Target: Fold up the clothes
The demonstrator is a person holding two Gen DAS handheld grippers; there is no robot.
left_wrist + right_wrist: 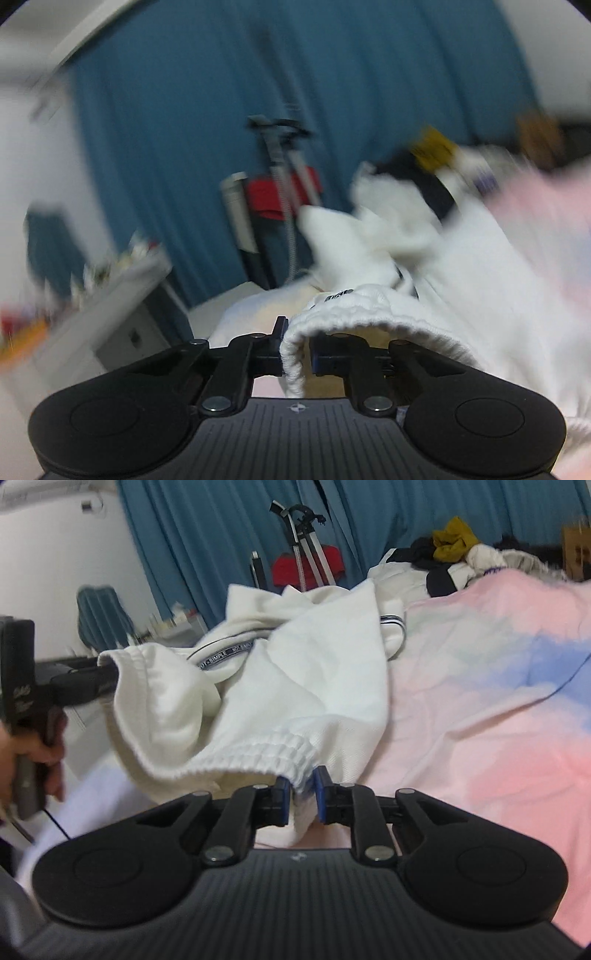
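A white garment [295, 686] with an elastic ribbed waistband and dark-striped trim hangs bunched between both grippers above the bed. My right gripper [301, 797] is shut on the waistband at its right end. My left gripper [297, 354] is shut on the waistband's other end; it also shows in the right wrist view [107, 675] at the left, held in a hand. In the left wrist view the white garment [461, 280] stretches away to the right, blurred by motion.
A pink and blue bedspread [498, 701] covers the bed. A pile of clothes [454, 550] lies at the far end. Blue curtains [221, 535], a red-seated stand [306, 565] and a white cabinet [122, 306] stand to the left.
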